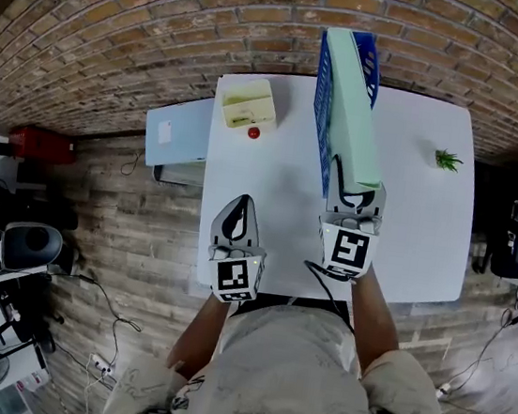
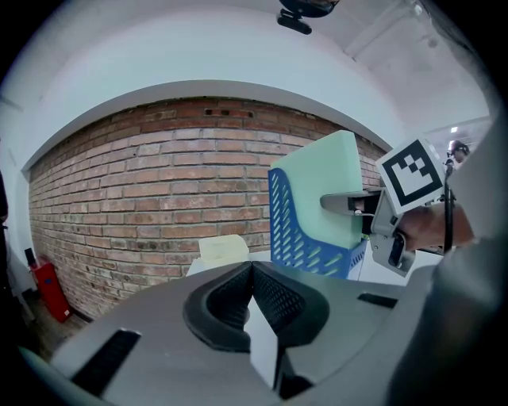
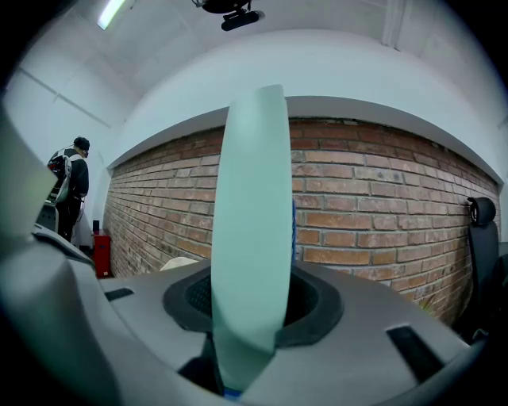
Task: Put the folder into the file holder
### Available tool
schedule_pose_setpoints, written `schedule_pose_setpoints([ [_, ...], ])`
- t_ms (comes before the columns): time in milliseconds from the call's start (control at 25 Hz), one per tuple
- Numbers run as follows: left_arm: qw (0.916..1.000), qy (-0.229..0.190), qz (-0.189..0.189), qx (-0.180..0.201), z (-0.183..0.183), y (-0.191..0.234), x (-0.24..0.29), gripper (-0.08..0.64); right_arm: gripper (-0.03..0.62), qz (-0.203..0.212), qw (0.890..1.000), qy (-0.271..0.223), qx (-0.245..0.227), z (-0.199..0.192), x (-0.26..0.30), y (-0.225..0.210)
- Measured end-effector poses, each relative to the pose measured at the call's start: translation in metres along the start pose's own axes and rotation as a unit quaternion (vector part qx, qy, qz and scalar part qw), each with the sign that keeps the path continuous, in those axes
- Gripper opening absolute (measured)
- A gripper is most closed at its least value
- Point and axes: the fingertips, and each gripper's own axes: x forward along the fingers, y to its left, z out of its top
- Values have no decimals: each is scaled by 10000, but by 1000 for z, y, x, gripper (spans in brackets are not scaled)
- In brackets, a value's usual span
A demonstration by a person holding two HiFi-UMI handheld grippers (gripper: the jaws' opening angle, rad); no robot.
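We are holding the thin, pale green plastic folder (image 1: pixel 352 109) in our right gripper (image 1: pixel 354 187). In the right gripper view the two dark pads are squeezing the folder (image 3: pixel 250 238) from both sides, so this claw is grasping it tight by its near edge.

The folder is standing on its edge inside the tall blue plastic file holder with holes in its sides (image 1: pixel 324 92), at the top middle of the head view. In the left gripper view its lower part (image 2: pixel 325 190) is hiding behind the blue wall of the file holder (image 2: pixel 305 246), and its top is sticking up above it. So we think the folder is mostly in. We cannot tell if it is sitting on the bottom yet.

Our left gripper (image 1: pixel 240 210) is waiting at the lower middle of the head view, over the near part of the white table (image 1: pixel 284 157). Its jaws are clenched together with nothing between them.

What is left, we think, is a small bit: making sure the folder is all the way down, then letting go and pulling the right gripper back.
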Motion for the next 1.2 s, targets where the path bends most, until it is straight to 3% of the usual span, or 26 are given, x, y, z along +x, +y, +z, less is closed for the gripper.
schedule_pose_setpoints([
  [520,9999,-159,-3,6,7,2,-10,14,239,-99,9999,6,-103,4,-3,-3],
  [760,9996,-288,-75,2,14,-1,-15,14,261,-103,9993,-284,-198,35,-14,-2],
  [1200,9969,-683,-396,50,33,-11,-30,14,281,-312,9892,-1372,-411,128,-56,-1],
])
